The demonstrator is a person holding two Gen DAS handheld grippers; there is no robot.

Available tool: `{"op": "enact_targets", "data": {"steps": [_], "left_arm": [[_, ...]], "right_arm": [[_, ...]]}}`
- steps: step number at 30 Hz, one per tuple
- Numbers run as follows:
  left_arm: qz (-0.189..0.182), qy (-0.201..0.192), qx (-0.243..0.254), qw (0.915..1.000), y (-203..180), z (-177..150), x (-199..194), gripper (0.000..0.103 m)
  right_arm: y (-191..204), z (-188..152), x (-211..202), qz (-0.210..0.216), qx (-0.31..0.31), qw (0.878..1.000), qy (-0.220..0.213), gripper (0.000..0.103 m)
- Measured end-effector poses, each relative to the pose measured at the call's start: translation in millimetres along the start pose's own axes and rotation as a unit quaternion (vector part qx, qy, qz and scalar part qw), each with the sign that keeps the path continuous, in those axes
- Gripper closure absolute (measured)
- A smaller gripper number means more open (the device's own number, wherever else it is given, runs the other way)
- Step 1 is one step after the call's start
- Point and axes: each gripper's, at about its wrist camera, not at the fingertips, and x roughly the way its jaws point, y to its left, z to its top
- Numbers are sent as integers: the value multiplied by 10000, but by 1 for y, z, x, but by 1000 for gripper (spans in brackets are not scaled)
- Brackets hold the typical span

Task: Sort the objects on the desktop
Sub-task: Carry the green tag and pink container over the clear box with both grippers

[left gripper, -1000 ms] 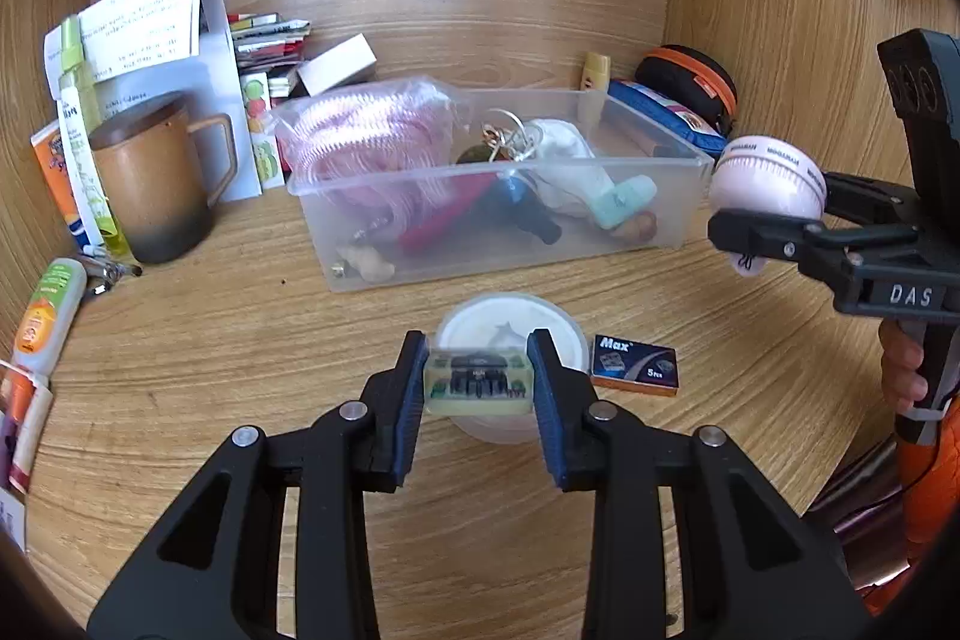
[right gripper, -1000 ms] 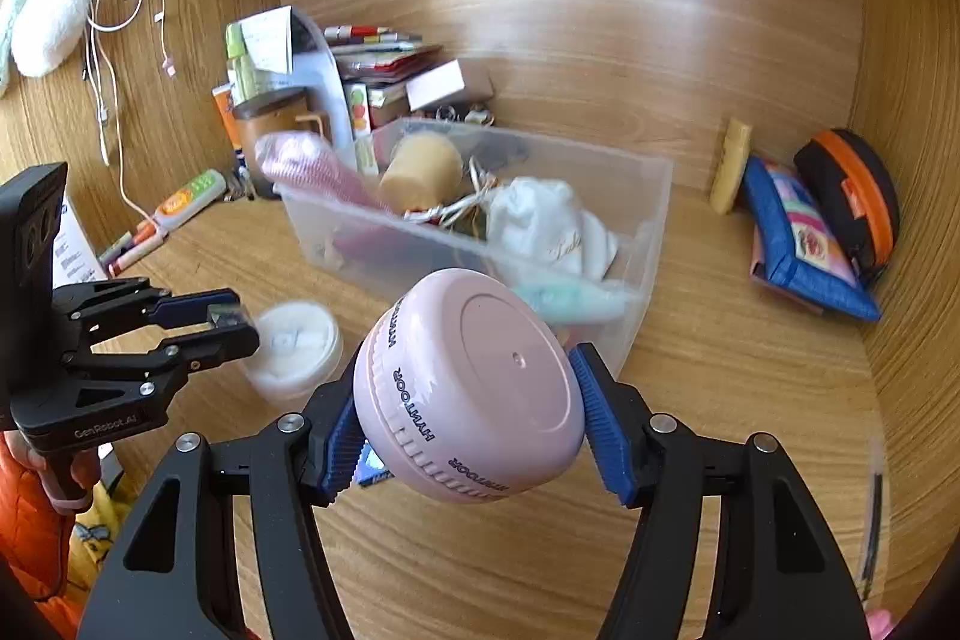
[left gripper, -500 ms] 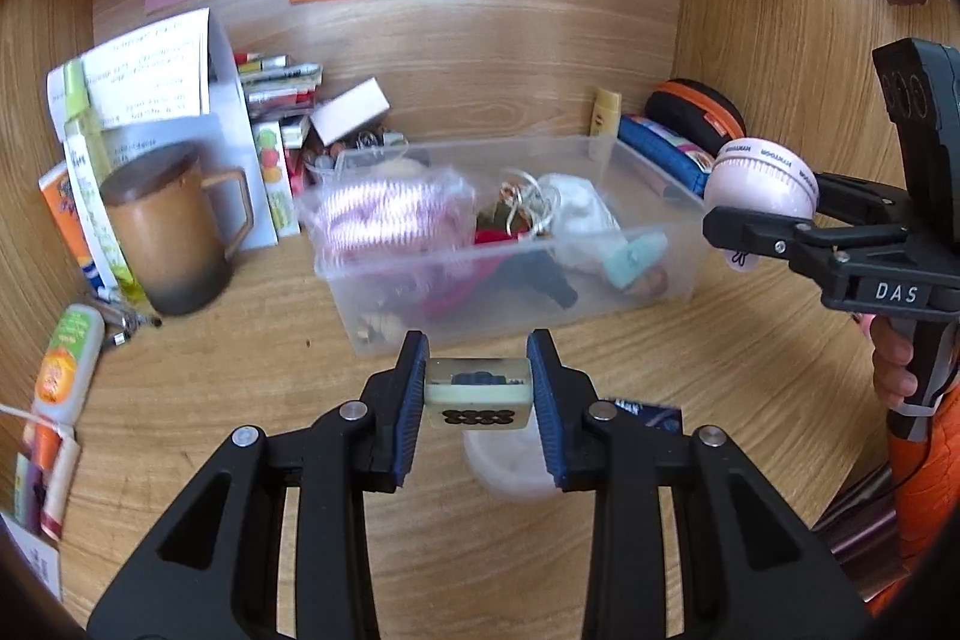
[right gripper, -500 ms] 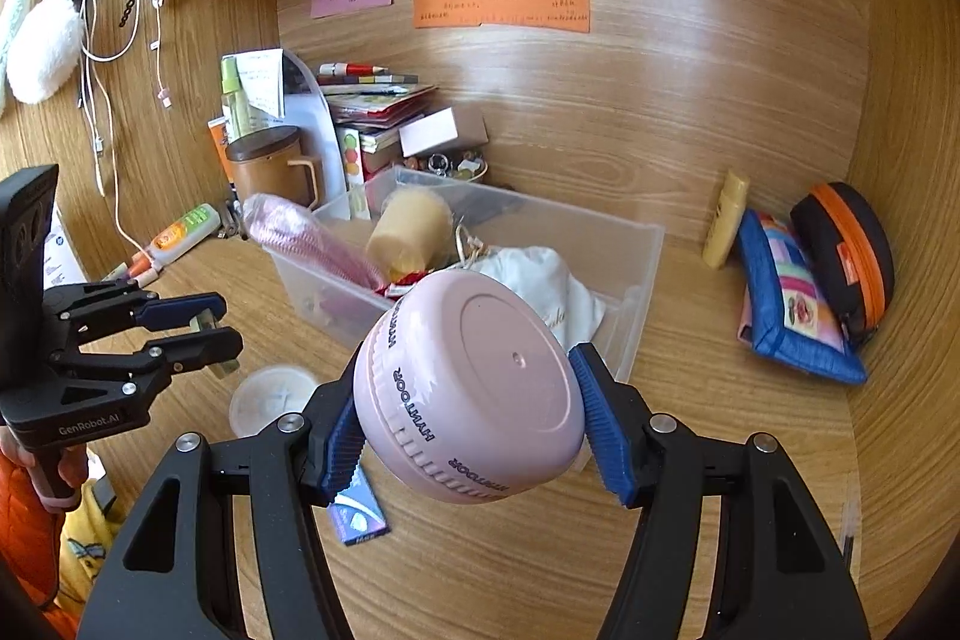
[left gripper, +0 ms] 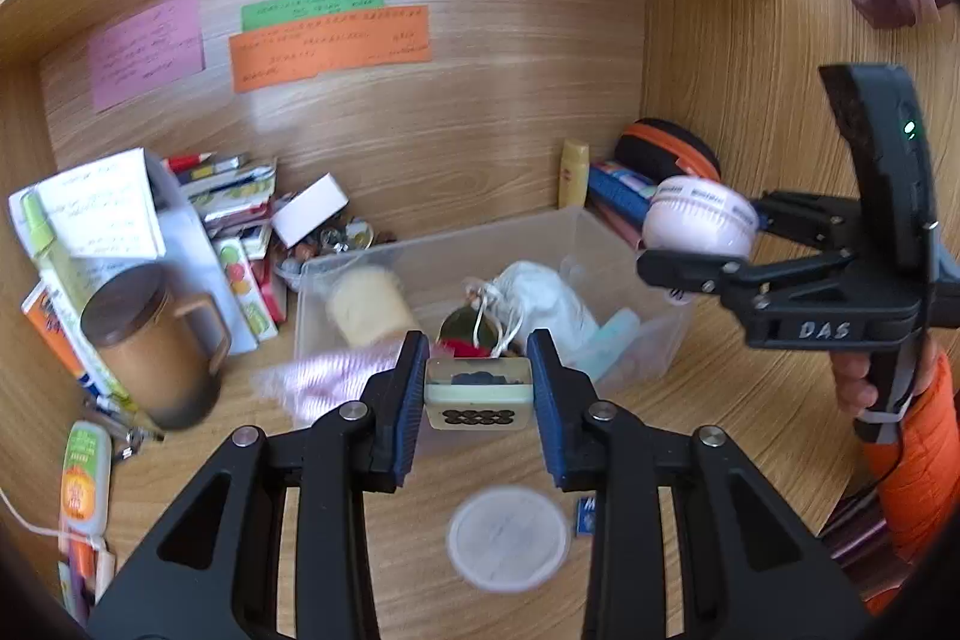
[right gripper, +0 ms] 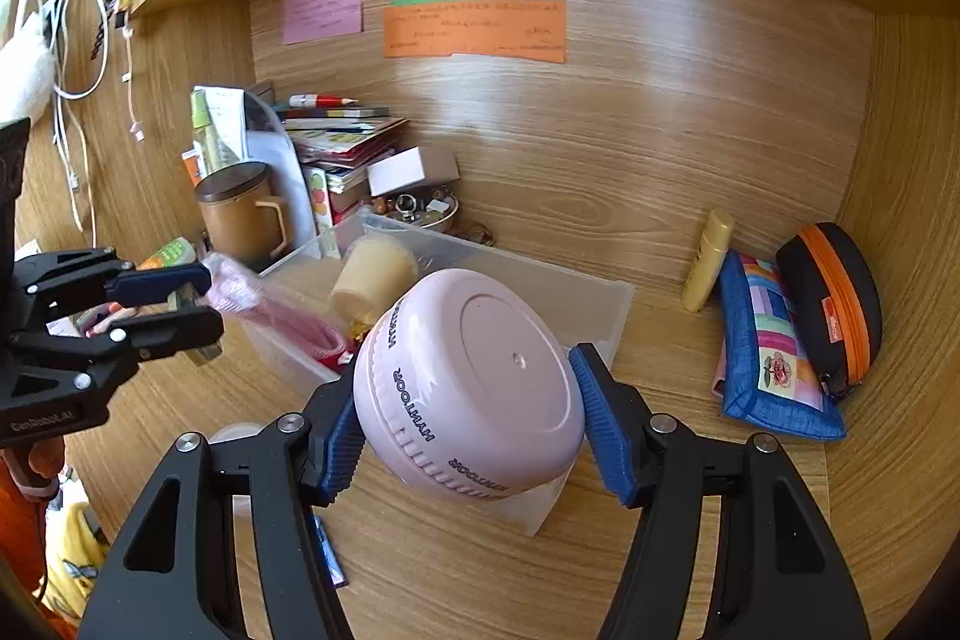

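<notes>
Left wrist view, far left of frame: brown lidded ceramic mug (left gripper: 157,340) standing on the wooden desk (left gripper: 750,400), well apart from the work. Lower centre: left gripper (left gripper: 478,394), jaws pinching a small cream rectangular tile with dark oval dots (left gripper: 478,403) by its two short ends, held in the air above the near wall of the clear plastic storage bin (left gripper: 630,244). Just behind the tile, inside the bin: a pale yellow cylinder (left gripper: 364,304) and a white drawstring pouch (left gripper: 540,295). Bottom centre, on the desk below the gripper: round white lid (left gripper: 509,538), lying flat. Right of frame: right gripper (left gripper: 699,244), jaws clamped across a round pale pink plastic case with ribbed rim (left gripper: 699,223), above the bin's right end.

Right wrist view, left edge: left gripper (right gripper: 198,313) beside a blurred pink wrapped bundle (right gripper: 270,310) at the bin's (right gripper: 606,289) near corner. Centre: pink case (right gripper: 474,382) filling the space between the blue pads (right gripper: 606,430), gripped across its width and tilted.

Probably light and rigid, both pieces; tile small and smooth, likely to twist out if pinched off-centre, so best kept square on its flat ends. Case hard and curved, likely slippery, best held on the ribbed band at its widest part. Likely both bound for the bin.
</notes>
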Motion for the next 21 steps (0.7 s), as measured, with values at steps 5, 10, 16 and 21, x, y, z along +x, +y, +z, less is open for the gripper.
{"op": "enact_targets", "data": {"steps": [5,10,16,21], "left_arm": [[-121,-81,81,9999,2,18,7,70],[-200,-137,201,9995,2,34,14,70],[-373,-127,211,9990,7,53,29,70],[-550,-40,175,9983,13,64,45,70]], "right_arm": [[-13,7,10,-61,83,9999,79,44],[-24,16,20,-93,157,9998,129,43],[-28,28,32,-104,127,9997,184,43],[-30,34,46,-101,96,9995,288,43]]}}
